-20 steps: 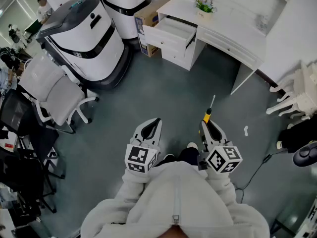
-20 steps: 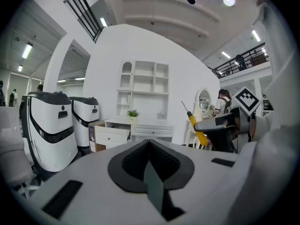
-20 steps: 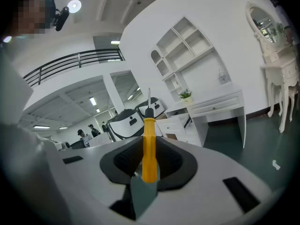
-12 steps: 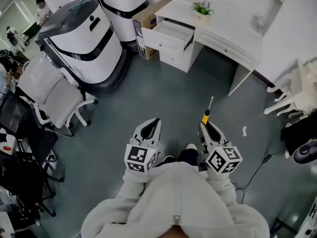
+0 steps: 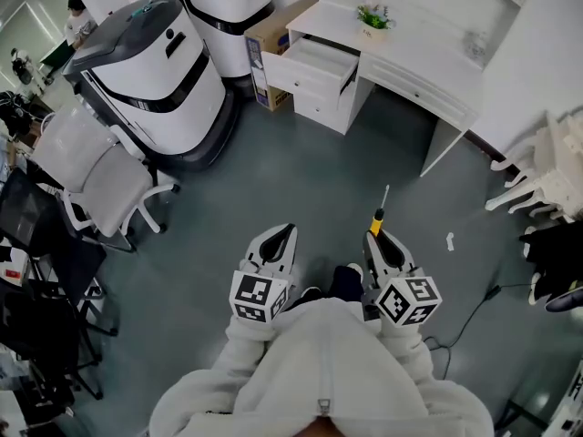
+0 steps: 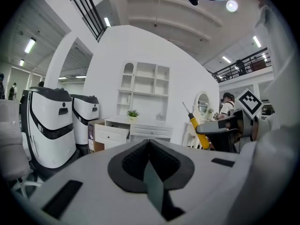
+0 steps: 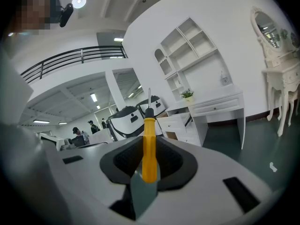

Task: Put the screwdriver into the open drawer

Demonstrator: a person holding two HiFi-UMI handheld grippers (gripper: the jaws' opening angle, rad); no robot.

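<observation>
A screwdriver (image 5: 376, 218) with a yellow handle and a thin metal shaft sticks forward out of my right gripper (image 5: 376, 238), which is shut on the handle. In the right gripper view the handle (image 7: 149, 130) stands upright between the dark pads, tip pointing toward the desk. My left gripper (image 5: 279, 238) hangs beside it, shut with nothing between its pads (image 6: 136, 156). The open drawer (image 5: 321, 55) juts from a white desk (image 5: 414, 57) far ahead across the floor, also visible as the drawer (image 6: 110, 134) in the left gripper view and the drawer (image 7: 174, 123) in the right gripper view.
Two large white-and-black machines (image 5: 150, 66) stand left of the desk, with a cardboard box (image 5: 270, 35) between them and the drawer. A white office chair (image 5: 100, 171) is at the left, a white ornate chair (image 5: 547, 176) at the right. A small plant (image 5: 374, 15) sits on the desk.
Both grippers sit slightly lower in the head view. The screwdriver stays in the right gripper. The dark object at the right edge has shifted.
</observation>
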